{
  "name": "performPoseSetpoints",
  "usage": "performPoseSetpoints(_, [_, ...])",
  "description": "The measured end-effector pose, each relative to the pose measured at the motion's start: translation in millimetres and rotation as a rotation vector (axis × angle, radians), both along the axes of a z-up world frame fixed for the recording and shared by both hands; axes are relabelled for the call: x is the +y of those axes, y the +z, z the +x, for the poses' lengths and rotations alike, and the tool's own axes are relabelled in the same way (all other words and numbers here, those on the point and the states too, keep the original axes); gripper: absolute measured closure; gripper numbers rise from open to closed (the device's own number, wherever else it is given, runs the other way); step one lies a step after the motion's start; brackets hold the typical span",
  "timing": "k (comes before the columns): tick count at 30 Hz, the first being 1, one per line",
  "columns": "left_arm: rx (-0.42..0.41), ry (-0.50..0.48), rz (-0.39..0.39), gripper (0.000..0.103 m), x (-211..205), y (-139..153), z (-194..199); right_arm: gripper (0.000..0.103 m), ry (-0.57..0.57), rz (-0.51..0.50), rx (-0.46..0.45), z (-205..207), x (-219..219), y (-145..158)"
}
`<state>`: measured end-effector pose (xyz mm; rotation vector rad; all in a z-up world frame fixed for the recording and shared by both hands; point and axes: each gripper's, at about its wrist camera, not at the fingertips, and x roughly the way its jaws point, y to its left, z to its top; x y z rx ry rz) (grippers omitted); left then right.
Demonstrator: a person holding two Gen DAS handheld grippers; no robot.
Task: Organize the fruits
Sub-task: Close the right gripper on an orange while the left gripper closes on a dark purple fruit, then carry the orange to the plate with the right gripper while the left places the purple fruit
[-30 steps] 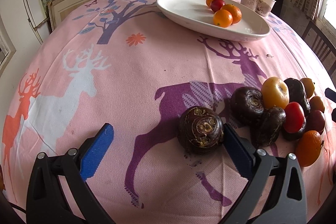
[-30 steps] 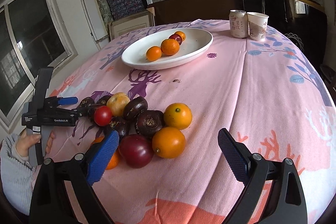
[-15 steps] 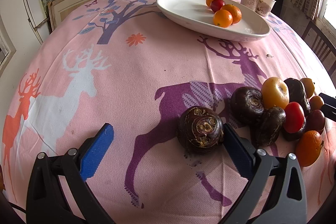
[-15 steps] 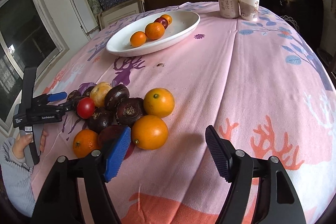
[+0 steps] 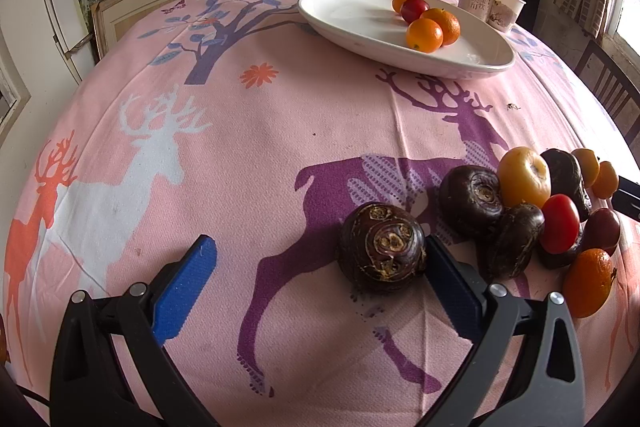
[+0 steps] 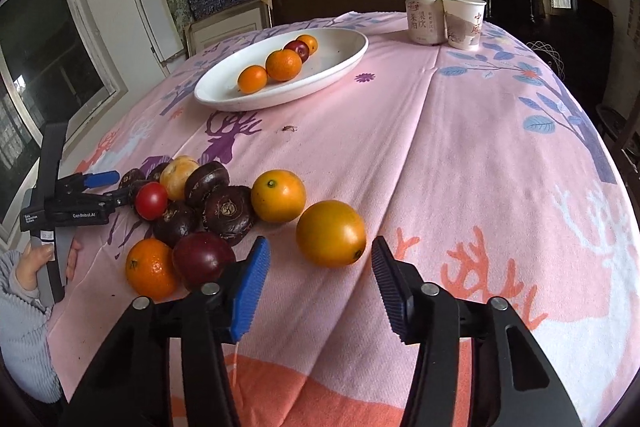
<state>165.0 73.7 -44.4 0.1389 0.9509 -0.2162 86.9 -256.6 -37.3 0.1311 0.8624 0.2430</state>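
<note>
Right wrist view shows the right gripper (image 6: 318, 279), its fingers just closing but still released, around the round orange fruit (image 6: 331, 233) on the pink worktop (image 6: 460, 155); center it before squeezing gently.

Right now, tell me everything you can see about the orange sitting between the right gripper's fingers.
The orange is round, smooth and glossy, deep orange, with a small dark stem dot low on its right side. It rests on the pink tablecloth, slightly apart from the fruit pile. The right gripper has been closing around it; both pads look just short of its skin.
</note>
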Motion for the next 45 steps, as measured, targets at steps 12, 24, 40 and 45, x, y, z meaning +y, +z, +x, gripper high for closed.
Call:
performPoseSetpoints(12, [0.000, 0.000, 0.000, 0.004, 0, 0, 0, 0.065, -0.035, 0.001, 0.030, 26, -2, -9])
performPoseSetpoints(24, [-0.025, -0.052, 0.009, 0.004, -8, 3, -6, 0.065, 0.004, 0.019, 0.025, 25, 1, -10])
performPoseSetpoints(40, [-0.060, -0.102, -0.007, 0.062, -24, 8, -12, 0.065, 0.003, 0.012, 0.023, 24, 1, -10])
performPoseSetpoints(45, [-0.058, -0.097, -0.020, 0.062, -26, 9, -14, 0.065, 0.001, 0.020, 0.023, 24, 1, -10])
